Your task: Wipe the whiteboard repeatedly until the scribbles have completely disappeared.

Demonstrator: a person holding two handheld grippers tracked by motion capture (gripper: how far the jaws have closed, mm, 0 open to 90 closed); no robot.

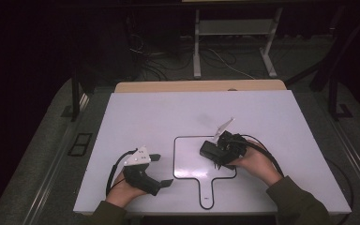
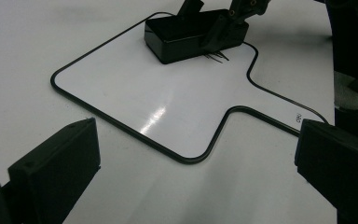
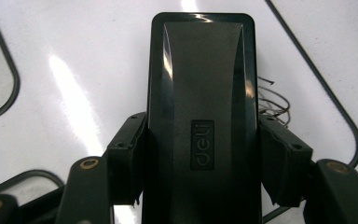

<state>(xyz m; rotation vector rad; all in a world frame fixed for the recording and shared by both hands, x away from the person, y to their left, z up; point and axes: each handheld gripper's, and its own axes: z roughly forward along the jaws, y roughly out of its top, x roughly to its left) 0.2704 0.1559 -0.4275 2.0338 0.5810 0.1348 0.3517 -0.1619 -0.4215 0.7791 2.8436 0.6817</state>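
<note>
A: Dark room around us, cables and a metal stand [image 1: 234,42] on the floor beyond; our white tabletop [image 1: 150,112] is lit and carries a black outline [image 1: 175,159] shaped like a paddle with a short handle toward us.

B: We note the black box [image 1: 209,149] lying inside that outline, near its upper right part. It is glossy, rectangular with rounded corners, and has a raised label reading "deli" on its top face.

A: Right gripper [image 1: 225,149]: we see both pads pressed against the long sides of the box [image 3: 200,102], one on each flank, so it is clamped on the box. A few thin wires [image 3: 272,100] lie on the tabletop just beside the box.

B: Left gripper [image 1: 161,169]: we hold it low at the near left of the tabletop, well apart from the box. Its jaws stand wide apart with nothing between them, looking across the outline [image 2: 135,133] toward the box [image 2: 186,35].

A: From there we also see the right gripper [image 2: 214,25] at the box.
</note>
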